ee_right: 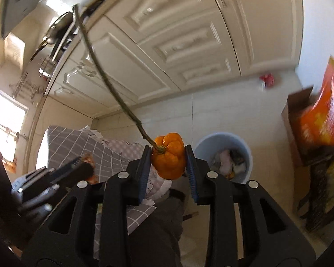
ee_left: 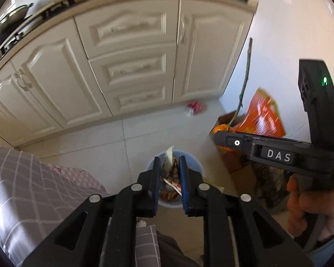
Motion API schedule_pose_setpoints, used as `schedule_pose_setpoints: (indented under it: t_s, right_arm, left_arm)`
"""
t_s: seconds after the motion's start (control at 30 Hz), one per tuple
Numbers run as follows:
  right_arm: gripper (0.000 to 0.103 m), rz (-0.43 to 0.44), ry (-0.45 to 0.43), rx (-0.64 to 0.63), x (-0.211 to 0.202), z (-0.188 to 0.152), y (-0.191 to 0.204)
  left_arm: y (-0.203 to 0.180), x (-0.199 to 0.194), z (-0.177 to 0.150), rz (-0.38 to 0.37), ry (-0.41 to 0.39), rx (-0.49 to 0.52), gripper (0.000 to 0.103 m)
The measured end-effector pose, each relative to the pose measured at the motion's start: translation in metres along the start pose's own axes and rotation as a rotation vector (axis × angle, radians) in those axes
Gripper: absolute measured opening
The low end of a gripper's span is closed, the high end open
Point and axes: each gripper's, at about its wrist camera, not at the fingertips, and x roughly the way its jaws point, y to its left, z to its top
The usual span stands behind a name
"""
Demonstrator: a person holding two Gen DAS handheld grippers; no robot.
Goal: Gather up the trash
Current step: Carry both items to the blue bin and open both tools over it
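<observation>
My left gripper [ee_left: 169, 159] is shut on a crumpled wrapper [ee_left: 169, 155] and holds it above a light blue trash bin [ee_left: 197, 166] that has wrappers inside. My right gripper [ee_right: 168, 150] is shut on a small orange pumpkin [ee_right: 169, 155] with a long thin green stem [ee_right: 104, 77]. It hovers left of the same bin [ee_right: 222, 139]. In the left wrist view the right gripper [ee_left: 218, 133] shows at the right with the pumpkin [ee_left: 220, 129] in its tips. A red crumpled wrapper [ee_left: 193, 106] lies on the floor by the cabinet; it also shows in the right wrist view [ee_right: 267, 79].
Cream kitchen cabinets [ee_left: 131, 66] stand behind the white tiled floor [ee_left: 113, 140]. A cardboard box [ee_right: 298, 111] with an orange package [ee_left: 262, 115] stands right of the bin. A grey checked cloth [ee_left: 22, 178] lies at the left. A wok [ee_left: 13, 17] sits on the stove.
</observation>
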Motion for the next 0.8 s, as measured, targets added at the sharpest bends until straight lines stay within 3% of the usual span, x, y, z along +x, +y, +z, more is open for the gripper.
schedule_pose_setpoints:
  t_s: [0.03,0.07,0.1,0.13,0.3,0.53,0.8]
  right_arm:
    - [0.041,0.002,0.02,0.033,0.01,0.0,-0.009]
    - [0.066,0.005,0.028,0.062,0.017,0.001,-0.016]
    - [0.08,0.003,0.026,0.074,0.018,0.001,-0.019]
    - [0.08,-0.006,0.026,0.091,0.023,0.0,-0.025]
    - [0.097,-0.039,0.03,0.123,0.028,-0.005,-0.033]
    - [0.097,-0.059,0.0,0.098,0.017,-0.008,-0.02]
    - [0.097,-0.028,-0.051,0.014,-0.015,-0.01,0.033]
  left_arm:
    - [-0.002,0.013,0.002,0.01,0.036,0.014,0.041]
    - [-0.003,0.018,0.003,0.02,0.046,0.012,0.066]
    - [-0.001,0.019,0.003,0.032,0.041,0.001,0.073]
    - [0.003,0.017,0.003,0.037,0.021,-0.016,0.078]
    - [0.024,0.004,0.006,0.071,-0.023,-0.075,0.086]
    - [0.042,-0.038,0.002,0.104,-0.101,-0.127,0.09]
    - [0.053,-0.098,-0.013,0.113,-0.199,-0.152,0.091]
